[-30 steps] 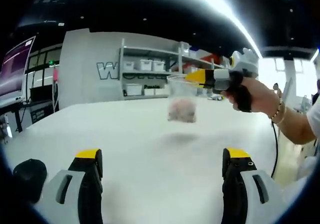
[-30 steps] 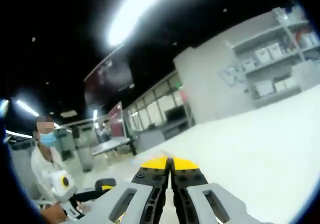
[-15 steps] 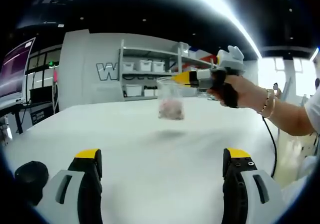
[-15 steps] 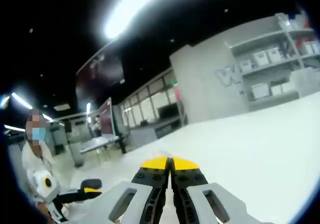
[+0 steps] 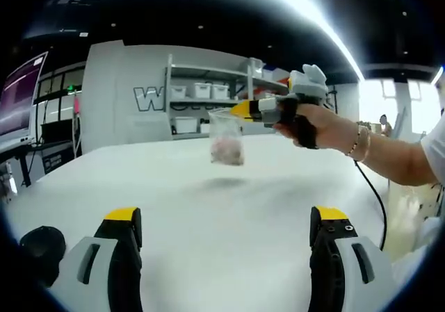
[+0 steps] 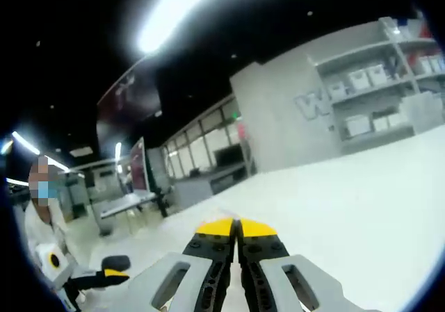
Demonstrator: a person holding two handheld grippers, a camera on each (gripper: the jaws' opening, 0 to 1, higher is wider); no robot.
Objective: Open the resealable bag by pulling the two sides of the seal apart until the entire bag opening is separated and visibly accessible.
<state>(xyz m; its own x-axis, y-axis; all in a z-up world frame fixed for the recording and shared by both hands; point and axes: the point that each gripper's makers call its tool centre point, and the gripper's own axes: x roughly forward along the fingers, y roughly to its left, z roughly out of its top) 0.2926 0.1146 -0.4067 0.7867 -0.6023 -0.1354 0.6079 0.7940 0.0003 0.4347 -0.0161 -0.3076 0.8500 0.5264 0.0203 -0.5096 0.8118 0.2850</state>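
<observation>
The right gripper [image 5: 240, 108], jaws closed on the bag's [image 5: 226, 138] top edge, holds it above the table [image 5: 229, 222], while the left gripper [image 5: 226, 232], wide open and empty, must next reach for the seal's other side.

I am working in a big lab room: a long white table [image 5: 208, 201], box-filled shelves [image 5: 208, 103] at upper middle, ceiling lights [image 5: 306, 6] shining overhead.
</observation>
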